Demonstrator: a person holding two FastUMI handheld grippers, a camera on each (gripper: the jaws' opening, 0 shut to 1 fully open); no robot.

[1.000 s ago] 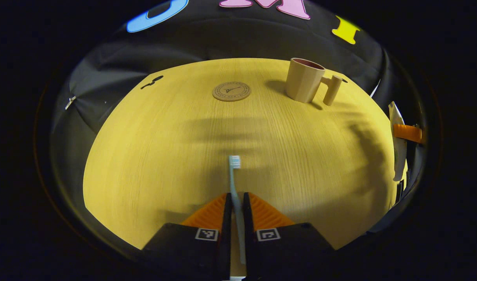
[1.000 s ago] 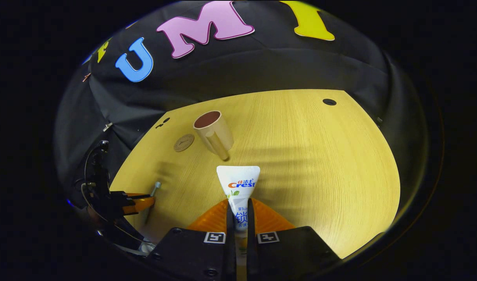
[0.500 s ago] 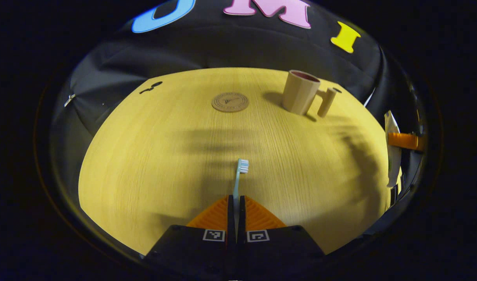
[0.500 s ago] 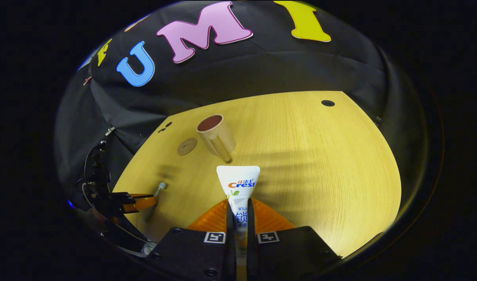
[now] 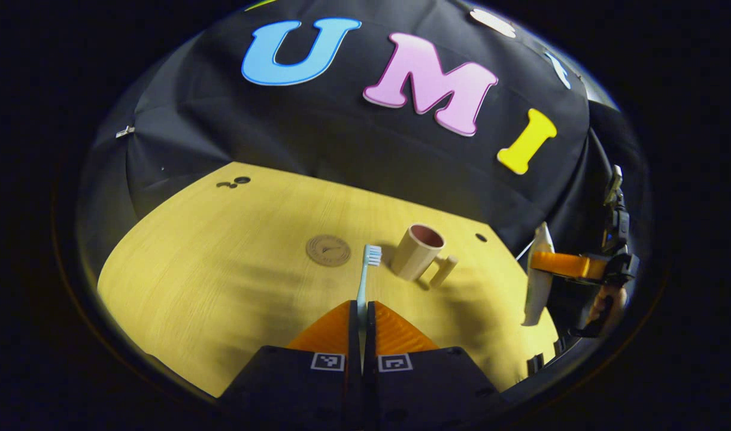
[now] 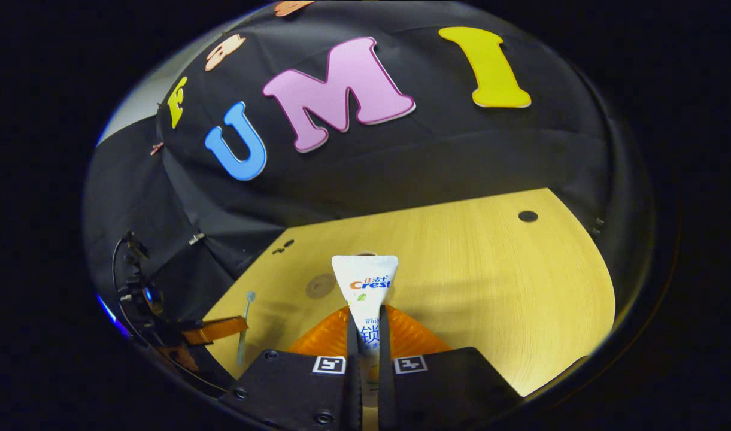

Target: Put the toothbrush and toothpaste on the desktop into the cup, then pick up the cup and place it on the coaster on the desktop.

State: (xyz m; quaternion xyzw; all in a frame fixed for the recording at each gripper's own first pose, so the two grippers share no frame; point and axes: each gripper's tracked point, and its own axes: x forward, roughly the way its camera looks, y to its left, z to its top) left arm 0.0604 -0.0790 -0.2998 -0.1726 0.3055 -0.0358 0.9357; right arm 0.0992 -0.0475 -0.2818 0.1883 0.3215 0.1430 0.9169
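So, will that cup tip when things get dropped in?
Possibly: the cup looks tall for its base, and its peg handle adds off-centre weight. It stands empty, so the toothbrush leaning against the rim may nudge it.

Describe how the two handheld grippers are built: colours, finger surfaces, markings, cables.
Both are alike: the left gripper and the right gripper each have a black body, two orange fingers with ribbed faces and black inner pads, and a small square black-and-white marker on each side. Seen from the right gripper view, the left gripper carries thin black cables looping off its dark frame.
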